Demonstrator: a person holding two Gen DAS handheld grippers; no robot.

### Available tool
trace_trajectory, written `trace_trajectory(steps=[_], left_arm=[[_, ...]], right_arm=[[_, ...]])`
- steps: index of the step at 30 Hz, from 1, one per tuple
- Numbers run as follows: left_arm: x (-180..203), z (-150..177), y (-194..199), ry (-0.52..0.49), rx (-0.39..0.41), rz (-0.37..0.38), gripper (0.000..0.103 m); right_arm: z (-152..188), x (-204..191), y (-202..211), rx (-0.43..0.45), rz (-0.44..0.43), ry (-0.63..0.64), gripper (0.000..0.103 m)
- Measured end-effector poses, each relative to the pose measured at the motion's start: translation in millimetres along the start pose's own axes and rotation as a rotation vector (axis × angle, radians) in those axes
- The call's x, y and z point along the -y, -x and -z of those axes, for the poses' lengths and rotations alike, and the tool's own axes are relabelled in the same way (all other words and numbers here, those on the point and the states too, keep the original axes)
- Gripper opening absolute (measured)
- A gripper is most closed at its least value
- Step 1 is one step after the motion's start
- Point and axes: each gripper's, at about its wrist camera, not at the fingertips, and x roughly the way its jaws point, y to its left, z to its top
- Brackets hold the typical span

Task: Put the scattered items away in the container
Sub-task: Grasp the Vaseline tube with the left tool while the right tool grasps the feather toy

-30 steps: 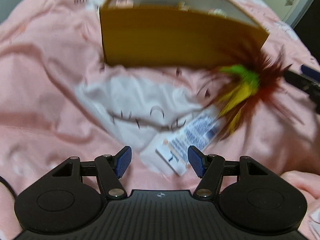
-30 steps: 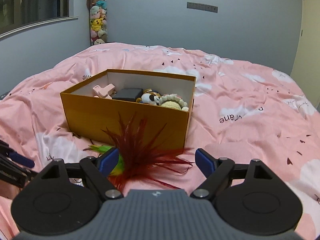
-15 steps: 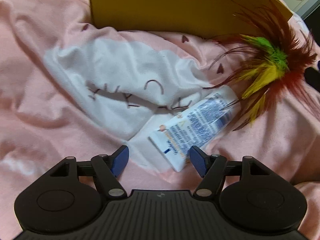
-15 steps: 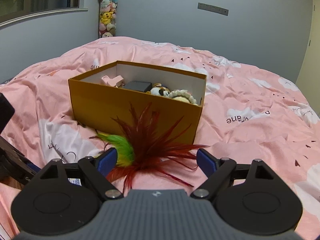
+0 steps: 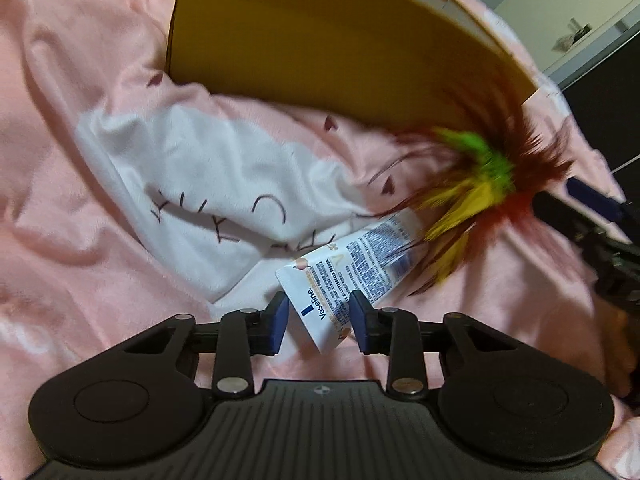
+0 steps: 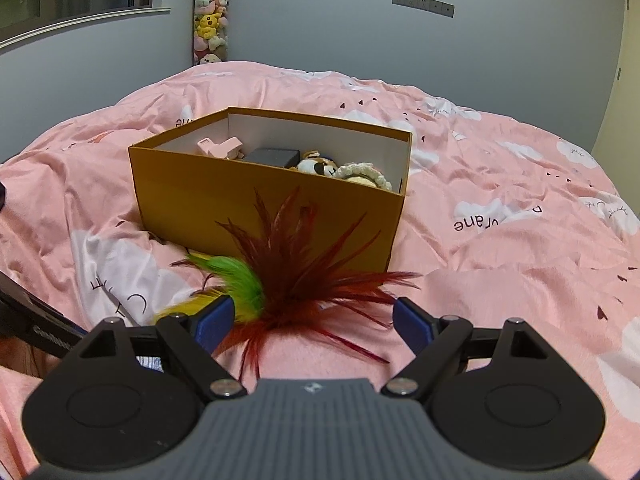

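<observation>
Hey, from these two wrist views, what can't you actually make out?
- Box contents: left view shows only its outer wall.
- Feather toy: blurred in the left view; any handle can't be made out.
- Vaseline tube: cap end hidden under the feathers; whether the left claw, which has been closing, presses it yet is unclear.
- Tube in the right view: nearly all behind the right claw.

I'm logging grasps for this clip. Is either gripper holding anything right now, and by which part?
The left gripper has just been closing on the Vaseline tube at its flat crimped end. The right gripper is open and holds nothing.
</observation>
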Motion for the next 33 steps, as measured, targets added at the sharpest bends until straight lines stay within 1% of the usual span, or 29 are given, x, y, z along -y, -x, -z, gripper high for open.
trace_trajectory(steps=[2, 5, 6, 7, 8, 10, 12, 16, 19, 21, 22, 27, 31, 33], left_arm=[[2, -1, 9, -0.005, 0.039, 0.041, 0.034], [13, -17, 16, -0.027, 0.091, 0.11, 0.03], [18, -19, 15, -0.037, 0.097, 0.133, 0.026], [22, -20, 14, -0.048, 0.097, 0.152, 0.025], [27, -21, 13, -0.058, 0.095, 0.157, 0.024], [33, -21, 9, -0.077, 0.092, 0.138, 0.02], [36, -22, 7, -0.075, 0.103, 0.142, 0.015], [38, -23, 17, -0.081, 0.141, 0.163, 0.014], [43, -27, 13, -0.088, 0.157, 0.135, 0.01], [46, -29, 14, -0.093, 0.179, 0.111, 0.004], [45, -28, 17, -0.097, 0.195, 0.105, 0.003], [53, -27, 36, -0.148, 0.278, 0.03, 0.002], [58, -27, 50, -0.19, 0.304, -0.024, 0.002], [60, -27, 53, -0.207, 0.313, -0.06, 0.002]], right_arm=[[0, 0, 0, 0.001, 0.0, -0.002, 0.088], [0, 2, -2, -0.002, 0.002, -0.011, 0.088], [0, 3, -2, -0.005, 0.003, -0.014, 0.088], [0, 3, -3, -0.007, 0.004, -0.017, 0.088], [0, 4, -3, -0.009, 0.004, -0.02, 0.088], [1, 5, -4, -0.009, 0.005, -0.026, 0.088], [1, 7, -4, -0.01, 0.005, -0.03, 0.088], [2, 7, -5, -0.017, 0.0, -0.03, 0.087], [3, 5, -6, -0.018, -0.009, -0.023, 0.087], [3, 4, -6, -0.018, -0.017, -0.012, 0.087], [3, 3, -6, -0.016, -0.022, -0.005, 0.087], [2, -5, -6, -0.021, -0.052, 0.045, 0.087], [3, -14, -10, -0.04, -0.083, 0.102, 0.086], [2, -19, -15, -0.064, -0.086, 0.134, 0.085]])
